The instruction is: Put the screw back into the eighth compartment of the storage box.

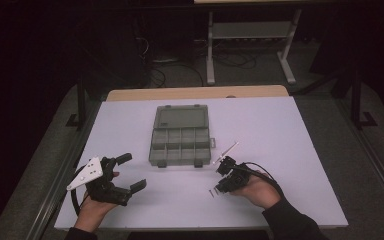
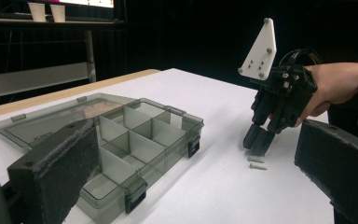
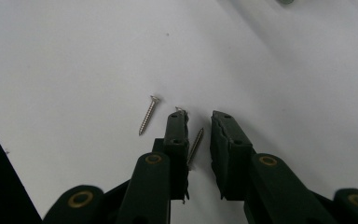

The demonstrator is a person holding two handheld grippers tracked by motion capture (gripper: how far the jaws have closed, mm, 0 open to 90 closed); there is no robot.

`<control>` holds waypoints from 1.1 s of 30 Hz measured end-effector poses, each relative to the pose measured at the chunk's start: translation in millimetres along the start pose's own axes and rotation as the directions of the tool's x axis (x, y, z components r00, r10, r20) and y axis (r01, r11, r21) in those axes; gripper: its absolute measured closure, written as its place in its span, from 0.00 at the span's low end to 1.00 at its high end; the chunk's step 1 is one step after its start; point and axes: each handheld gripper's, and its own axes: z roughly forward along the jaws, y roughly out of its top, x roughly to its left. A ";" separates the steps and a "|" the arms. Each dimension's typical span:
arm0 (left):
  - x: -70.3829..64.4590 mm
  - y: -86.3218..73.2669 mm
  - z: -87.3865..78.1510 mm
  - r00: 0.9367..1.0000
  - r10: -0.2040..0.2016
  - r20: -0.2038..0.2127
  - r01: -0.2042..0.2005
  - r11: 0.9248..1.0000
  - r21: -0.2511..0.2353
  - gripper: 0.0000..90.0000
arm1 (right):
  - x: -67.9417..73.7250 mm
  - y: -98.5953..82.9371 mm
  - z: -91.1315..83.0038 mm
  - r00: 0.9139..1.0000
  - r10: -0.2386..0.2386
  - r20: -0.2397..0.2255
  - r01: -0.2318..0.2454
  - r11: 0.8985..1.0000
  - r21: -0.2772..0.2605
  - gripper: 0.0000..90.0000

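overhead camera, two low gripper cameras

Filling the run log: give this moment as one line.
right hand-held gripper: open, jaws straddling screw on table | second screw: beside | left hand-held gripper: open, idle | compartment box: lid open

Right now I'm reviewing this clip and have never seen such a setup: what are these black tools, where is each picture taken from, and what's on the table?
A person holds a hand-operated two-jaw gripper in each hand. The high view looks down on the white table. The left gripper rests open near the table's left edge. The right gripper points down at the table, jaws apart around one screw, not yet closed on it; a second screw lies beside it. The other two pictures come from cameras riding on each gripper. In the middle sits an open clear compartment box, its compartments apparently empty.
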 end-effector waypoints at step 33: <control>-0.1 -0.1 0.0 1.000 0.002 0.001 -0.002 1.000 -0.002 0.00 | -2.6 -1.8 -2.6 1.000 0.009 0.012 -0.009 1.000 0.001 0.97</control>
